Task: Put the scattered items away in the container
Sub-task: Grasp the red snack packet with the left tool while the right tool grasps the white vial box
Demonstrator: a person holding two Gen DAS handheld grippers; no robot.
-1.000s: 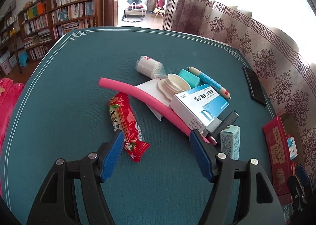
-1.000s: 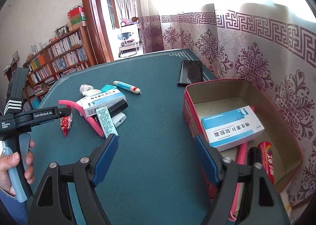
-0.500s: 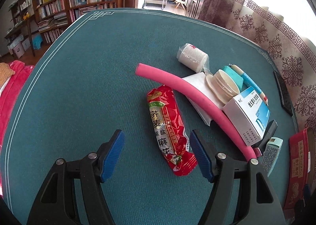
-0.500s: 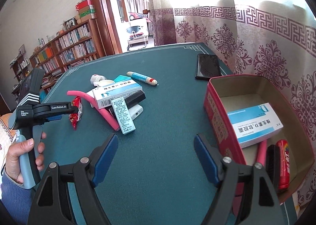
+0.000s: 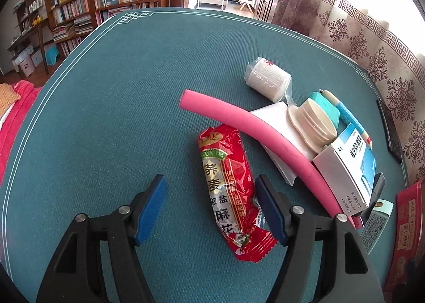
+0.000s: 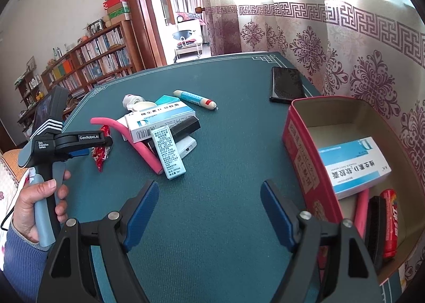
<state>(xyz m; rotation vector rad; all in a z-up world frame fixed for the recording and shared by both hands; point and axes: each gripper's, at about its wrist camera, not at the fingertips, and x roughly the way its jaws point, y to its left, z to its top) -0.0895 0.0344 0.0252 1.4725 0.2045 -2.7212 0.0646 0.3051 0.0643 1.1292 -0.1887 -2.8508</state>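
A red snack packet [image 5: 228, 183] lies on the green table cloth. Its lower half sits between the fingers of my open left gripper [image 5: 209, 204]; the right pad is at its edge and the left pad stands well apart. Beside it are a pink foam tube [image 5: 255, 127], a blue-white medicine box [image 5: 348, 167], a bandage roll [image 5: 265, 80] and a cream jar [image 5: 313, 125]. My right gripper [image 6: 209, 212] is open over bare cloth, left of the red tin [image 6: 300, 159]. The tin holds another medicine box [image 6: 353, 167] and a red tube [image 6: 390, 220].
A black phone [image 6: 287, 85] lies at the far right table edge by the curtain. A small teal box [image 6: 170, 154], a black item [image 6: 186, 125] and a pen [image 6: 194, 98] belong to the pile. A hand [image 6: 39, 204] holds the left tool. Bookshelves stand behind.
My left gripper has come down and closer to the red packet, which now lies between its fingers. The right gripper has shifted slightly; its jaws are unchanged.
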